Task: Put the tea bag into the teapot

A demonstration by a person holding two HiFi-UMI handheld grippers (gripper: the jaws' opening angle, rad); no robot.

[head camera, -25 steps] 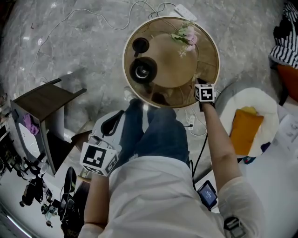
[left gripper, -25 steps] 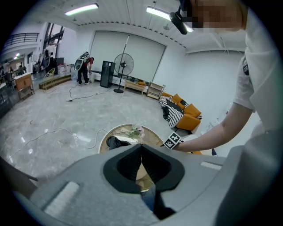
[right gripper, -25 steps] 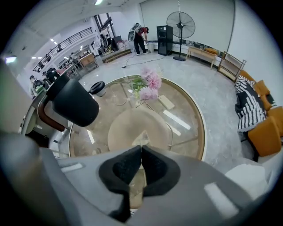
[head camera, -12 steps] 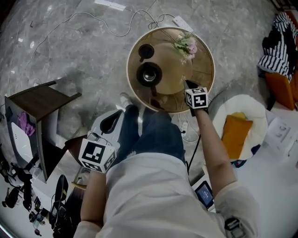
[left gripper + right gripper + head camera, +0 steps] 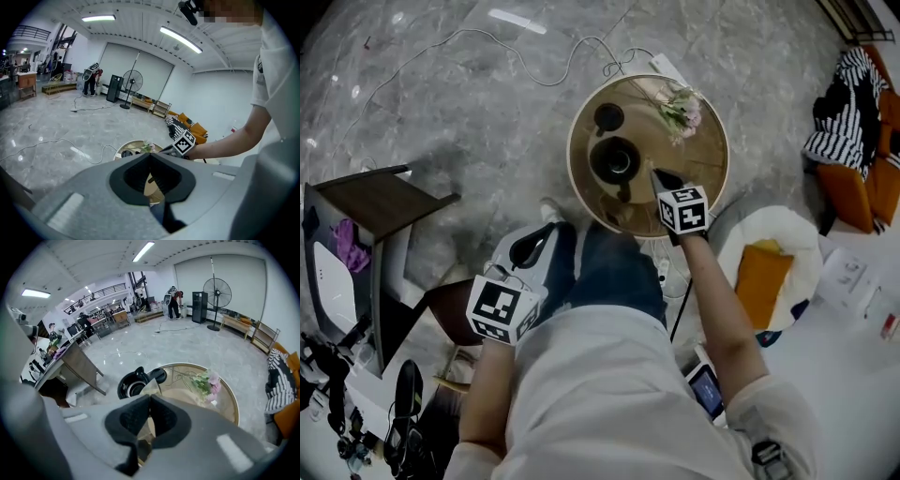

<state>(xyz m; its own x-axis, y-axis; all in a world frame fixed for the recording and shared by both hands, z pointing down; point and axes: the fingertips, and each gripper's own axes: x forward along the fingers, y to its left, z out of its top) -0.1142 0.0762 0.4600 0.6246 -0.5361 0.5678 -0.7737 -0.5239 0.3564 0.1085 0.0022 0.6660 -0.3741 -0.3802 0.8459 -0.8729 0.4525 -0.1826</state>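
Operator: Jaws on my right gripper (image 5: 150, 397) are fully together. A pale, thin paper tea bag (image 5: 151, 386) is pinched at their very tips, one corner poking out past them. My left gripper (image 5: 150, 155) is closed too, with nothing between its pads, and sits well short of the tabletop's near edge.

Spotter: Where is the bag relative to the pot?

Operator: It hangs in the air over the round, gold-rimmed brown tabletop (image 5: 226, 405), just beside the black round teapot (image 5: 132, 386). The teapot stands left of the middle with its mouth uncovered. Its black round lid (image 5: 159, 374) lies just beyond it toward the far edge, and a loose sprig of pink and white flowers (image 5: 206, 383) lies by the far right edge.

Spotter: How will it handle?

Operator: I'd judge it nearly weightless, soft and floppy. It will likely sway as I carry it and may cling to a pad when I let go. The paper could tear if it snags on the rim. A pinch at the top corner, as I have it, should let the body hang free and enter first. I can't make out a string or tag.

Spotter: Any print?

Operator: None I can read. The bag looks blank, and the white cube (image 5: 683, 208) on each gripper shows only black square markers, no lettering.
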